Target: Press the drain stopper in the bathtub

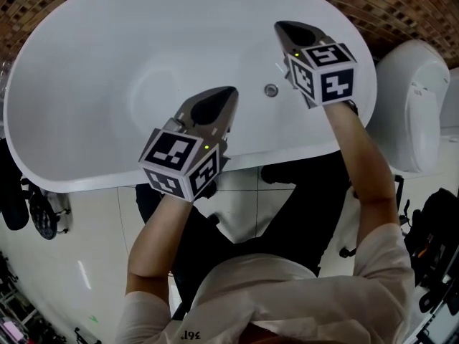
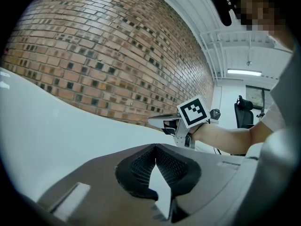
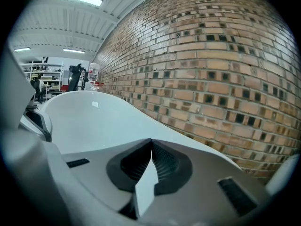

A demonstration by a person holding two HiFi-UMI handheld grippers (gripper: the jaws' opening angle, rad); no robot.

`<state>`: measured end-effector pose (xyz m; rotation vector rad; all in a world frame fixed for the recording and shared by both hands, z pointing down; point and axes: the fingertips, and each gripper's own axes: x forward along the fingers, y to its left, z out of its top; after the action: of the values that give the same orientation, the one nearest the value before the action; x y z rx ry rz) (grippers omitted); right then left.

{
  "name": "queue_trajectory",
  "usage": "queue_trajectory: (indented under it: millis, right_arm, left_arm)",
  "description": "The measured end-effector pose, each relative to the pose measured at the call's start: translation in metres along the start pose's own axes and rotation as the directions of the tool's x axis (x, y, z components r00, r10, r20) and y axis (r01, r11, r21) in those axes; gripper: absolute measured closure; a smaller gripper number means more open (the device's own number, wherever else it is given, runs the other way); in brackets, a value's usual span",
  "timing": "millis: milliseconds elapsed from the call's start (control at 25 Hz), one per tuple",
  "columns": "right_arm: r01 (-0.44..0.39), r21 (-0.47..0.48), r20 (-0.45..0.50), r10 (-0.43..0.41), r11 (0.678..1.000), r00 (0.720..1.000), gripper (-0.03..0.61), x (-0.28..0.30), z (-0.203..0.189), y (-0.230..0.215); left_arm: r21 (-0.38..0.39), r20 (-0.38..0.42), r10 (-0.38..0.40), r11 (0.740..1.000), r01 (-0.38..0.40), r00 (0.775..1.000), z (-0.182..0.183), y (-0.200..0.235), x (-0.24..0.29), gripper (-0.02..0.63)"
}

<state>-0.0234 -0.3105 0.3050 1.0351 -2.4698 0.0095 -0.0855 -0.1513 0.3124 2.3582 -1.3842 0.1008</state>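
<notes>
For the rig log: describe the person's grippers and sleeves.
Both the left gripper and right gripper: tapered grey-brown shells, black ribbed pads inside, each with a cube of black-and-white square markers and a small green light. The person wears a pale short-sleeved shirt; forearms bare.

The drain stopper (image 1: 270,89) is lying flat in the floor of the bathtub (image 1: 86,84), a little right of the middle. It is showing as a small round grey disc. The bathtub is oval, white and smooth.
</notes>
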Motion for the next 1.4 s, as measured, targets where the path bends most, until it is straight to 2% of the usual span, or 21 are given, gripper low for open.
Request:
queue_trajectory:
  millis: [440,880,1400]
  right_arm:
    - [0.012,0.007,-0.136,-0.011,1.000,0.991,0.565,0.053,-0.044,-0.017]
    - [0.006,0.017,-0.205,-0.002,1.000,0.979,0.565,0.091,-0.082,-0.020]
    - [-0.012,0.006,-0.345,0.013,1.000,0.938,0.565,0.141,-0.154,-0.021]
  left_arm:
    - [-0.003,-0.039,-0.002,1.000,0.002,0.999,-0.008,0.013,0.019,0.604]
    - [-0.010,-0.080,-0.004,1.000,0.003,0.997,-0.019,0.026,0.040,0.604]
    - [-0.038,-0.164,0.003,0.999,-0.009,0.986,-0.052,0.047,0.067,0.604]
